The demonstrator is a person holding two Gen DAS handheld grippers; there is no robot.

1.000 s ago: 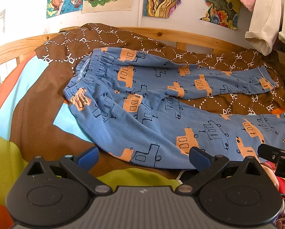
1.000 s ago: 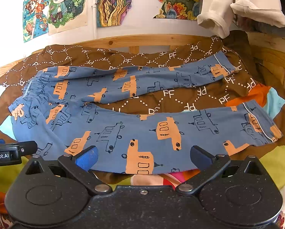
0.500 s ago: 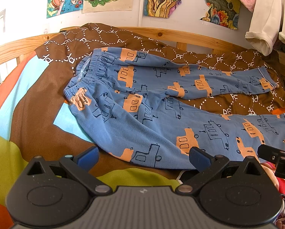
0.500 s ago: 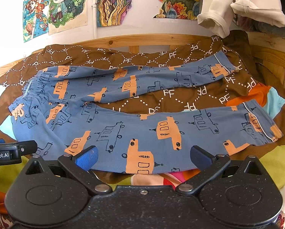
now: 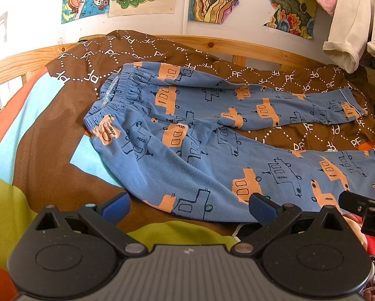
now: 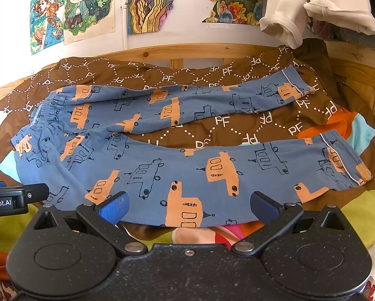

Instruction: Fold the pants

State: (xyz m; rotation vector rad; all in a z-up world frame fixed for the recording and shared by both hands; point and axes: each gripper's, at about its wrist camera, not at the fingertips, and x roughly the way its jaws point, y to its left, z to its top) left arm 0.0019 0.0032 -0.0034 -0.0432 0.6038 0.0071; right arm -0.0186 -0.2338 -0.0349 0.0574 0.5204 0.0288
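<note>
Lying unfolded just ahead of both claws, pants [image 6: 187, 175], left claw [image 5: 188, 207] apart, right claw [image 6: 188, 207] apart

Pants [image 6: 187, 175]: one pair, two legs spread apart, ahead of the tongs; waistband [image 5: 114, 100]: one, far left of the left tongs; cuffs [image 6: 343, 160]: two, to the right; tongs: two, left [image 5: 188, 207] and right [image 6: 188, 207], two blue fingertips [image 6: 113, 207] apiece, set wide; bedspread [image 6: 237, 128]: one, brown, beneath the pants; wooden rail [image 6: 200, 50]: one, beyond them; wall drawings [image 6: 150, 2]: four, above the rail; pale hanging garments [image 6: 312, 5]: at least one, upper right, exact count unclear.
</note>
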